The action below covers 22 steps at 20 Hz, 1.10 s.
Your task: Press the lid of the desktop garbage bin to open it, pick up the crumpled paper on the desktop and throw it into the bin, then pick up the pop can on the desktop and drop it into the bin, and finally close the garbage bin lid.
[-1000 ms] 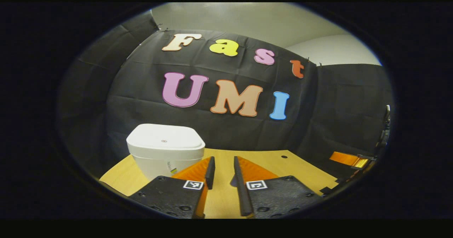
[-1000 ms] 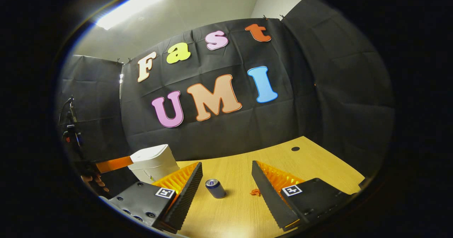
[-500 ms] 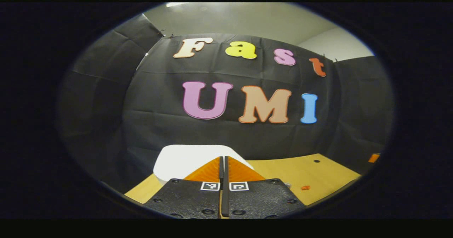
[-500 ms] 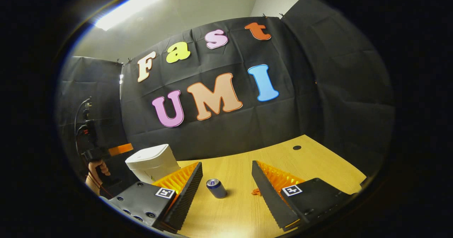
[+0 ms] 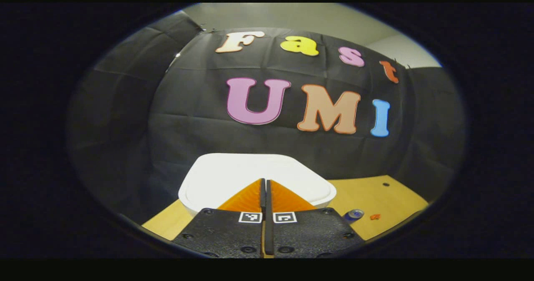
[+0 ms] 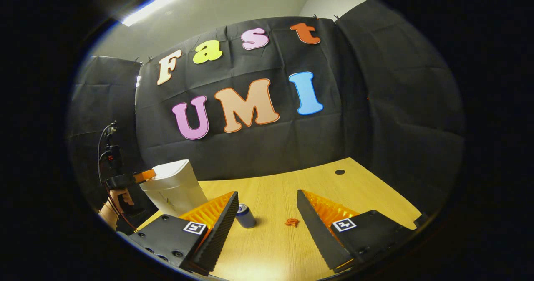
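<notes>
The white desktop bin (image 5: 217, 181) stands at the table's left with its lid down. My left gripper (image 5: 264, 181) is shut with nothing in it, its tips over the near part of the lid; I cannot tell whether they touch. From the right gripper view, that left gripper (image 6: 147, 174) reaches the bin (image 6: 175, 189) from the left, held by a hand (image 6: 119, 198). My right gripper (image 6: 267, 206) stands open above the table. The pop can (image 6: 245, 216) stands upright by its left finger, and the small orange crumpled paper (image 6: 291, 222) lies between the fingers, farther off. Both the can (image 5: 353, 215) and the paper (image 5: 375, 216) lie right of the bin.
The wooden table (image 6: 288, 251) has a small round hole (image 6: 340, 172) near its back right. The black cloth wall closes the back and both sides close behind the bin.
My left gripper went from open to shut and moved left and forward over the bin lid. The right gripper shifted a little, so the can now sits by its left finger.
</notes>
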Each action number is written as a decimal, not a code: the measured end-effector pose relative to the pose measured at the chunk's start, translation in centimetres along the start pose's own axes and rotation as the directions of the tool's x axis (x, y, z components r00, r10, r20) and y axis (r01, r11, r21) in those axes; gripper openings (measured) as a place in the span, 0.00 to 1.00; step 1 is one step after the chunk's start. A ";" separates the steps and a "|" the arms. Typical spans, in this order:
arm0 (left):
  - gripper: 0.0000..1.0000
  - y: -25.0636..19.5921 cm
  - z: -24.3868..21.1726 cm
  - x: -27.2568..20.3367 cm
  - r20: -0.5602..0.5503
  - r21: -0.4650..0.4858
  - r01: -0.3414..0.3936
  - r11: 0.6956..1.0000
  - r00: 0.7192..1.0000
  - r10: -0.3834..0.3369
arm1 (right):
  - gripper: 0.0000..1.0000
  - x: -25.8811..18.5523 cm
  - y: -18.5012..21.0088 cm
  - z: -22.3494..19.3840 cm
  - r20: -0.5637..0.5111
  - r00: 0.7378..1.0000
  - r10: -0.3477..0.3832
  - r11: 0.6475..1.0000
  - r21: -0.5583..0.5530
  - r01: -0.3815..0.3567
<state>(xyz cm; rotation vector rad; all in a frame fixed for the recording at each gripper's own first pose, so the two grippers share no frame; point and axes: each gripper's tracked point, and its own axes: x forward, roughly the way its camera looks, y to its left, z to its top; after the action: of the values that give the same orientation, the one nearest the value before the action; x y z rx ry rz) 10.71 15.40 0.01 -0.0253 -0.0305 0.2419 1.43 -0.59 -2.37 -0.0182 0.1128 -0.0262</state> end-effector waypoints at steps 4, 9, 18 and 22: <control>0.00 -0.1 0.8 -0.2 0.010 0.137 0.018 0.990 1.000 -0.020 | 0.94 0.3 2.2 0.1 -0.006 0.999 0.053 0.998 -0.028 -0.053; 0.00 -2.2 8.1 -0.9 0.143 0.197 0.013 0.980 0.989 -0.042 | 0.89 -0.1 2.5 -0.2 -0.009 0.998 0.064 0.998 -0.018 -0.064; 0.73 -9.9 10.5 -6.6 0.212 0.268 0.177 0.947 0.948 -0.237 | 0.94 -0.3 0.9 -0.8 -0.010 0.999 0.043 0.998 0.035 -0.042; 0.85 -11.7 8.7 -8.4 0.201 0.176 0.209 0.962 0.949 -0.242 | 0.94 1.2 -0.4 -2.0 -0.024 0.999 0.029 0.999 0.015 -0.028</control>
<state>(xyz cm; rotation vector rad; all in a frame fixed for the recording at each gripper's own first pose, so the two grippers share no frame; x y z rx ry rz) 5.11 2.24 8.84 0.1576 -0.2350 0.0153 2.43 -1.10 -4.46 -0.0020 0.1374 0.0012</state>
